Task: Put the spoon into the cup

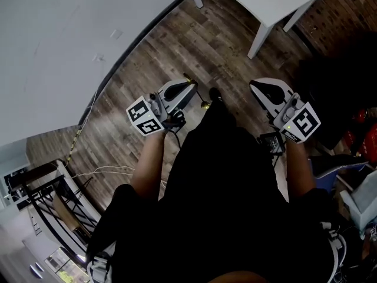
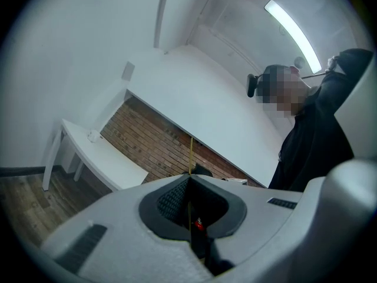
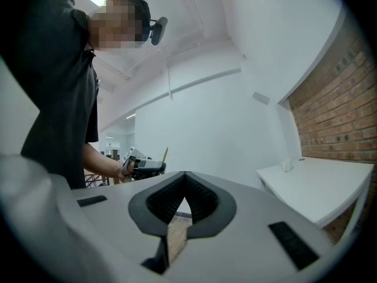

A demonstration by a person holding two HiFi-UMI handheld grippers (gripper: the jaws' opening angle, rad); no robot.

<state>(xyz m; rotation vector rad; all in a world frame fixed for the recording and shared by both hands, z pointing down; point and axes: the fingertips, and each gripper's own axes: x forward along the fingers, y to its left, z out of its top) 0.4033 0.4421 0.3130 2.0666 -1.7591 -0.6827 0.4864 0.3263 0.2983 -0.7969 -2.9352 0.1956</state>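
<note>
My left gripper [image 1: 187, 88] is shut on a thin golden spoon [image 1: 189, 78]. In the left gripper view the spoon's stem [image 2: 191, 155] stands up from between the closed jaws of the left gripper [image 2: 189, 178]. My right gripper [image 1: 260, 88] is shut with nothing in it, and its tips meet in the right gripper view [image 3: 185, 174]. A small white cup [image 2: 92, 136] stands on a white table [image 2: 112, 158] against a brick wall, far from both grippers. The right gripper view also shows the cup [image 3: 286, 165] and the left gripper [image 3: 140, 165] with the spoon [image 3: 165, 153].
I stand on a wooden floor [image 1: 177, 46], grippers held at waist height. The white table's legs [image 1: 259, 37] show at the top of the head view. A black wire rack [image 1: 47, 205] is at the lower left, and clutter [image 1: 359, 158] sits at the right.
</note>
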